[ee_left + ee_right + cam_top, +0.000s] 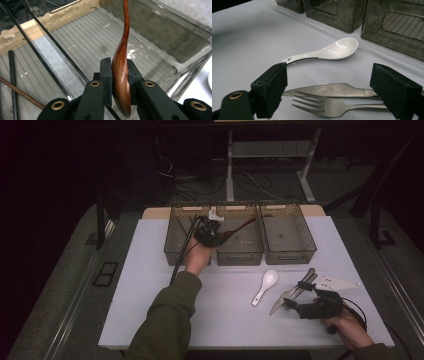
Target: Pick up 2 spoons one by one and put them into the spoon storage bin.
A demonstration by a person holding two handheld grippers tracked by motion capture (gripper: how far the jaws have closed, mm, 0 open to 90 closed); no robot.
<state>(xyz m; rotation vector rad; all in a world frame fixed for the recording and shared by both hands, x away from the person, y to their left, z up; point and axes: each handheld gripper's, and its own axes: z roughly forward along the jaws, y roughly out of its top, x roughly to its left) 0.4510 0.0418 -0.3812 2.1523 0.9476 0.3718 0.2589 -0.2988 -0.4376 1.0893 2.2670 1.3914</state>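
My left gripper (209, 233) is shut on a dark brown wooden spoon (241, 227). The spoon's bowl is clamped between the pads (106, 75), and its handle (126, 22) runs out over the ribbed floor of the middle bin (82, 37). Near the table's front right, my right gripper (300, 304) stands open. Its jaws straddle a steel fork (329, 106) and a steel knife (332, 90) that lie on the white table without touching the pads. A white ceramic spoon (329, 51) lies just beyond them.
Three clear bins stand in a row at the back: left (172, 245), middle (240, 256) and right (290, 255). Thin dark sticks (11, 82) lie in the left bin. A white flat utensil (336, 282) lies right of the fork. The ceramic spoon (265, 285) is mid-table.
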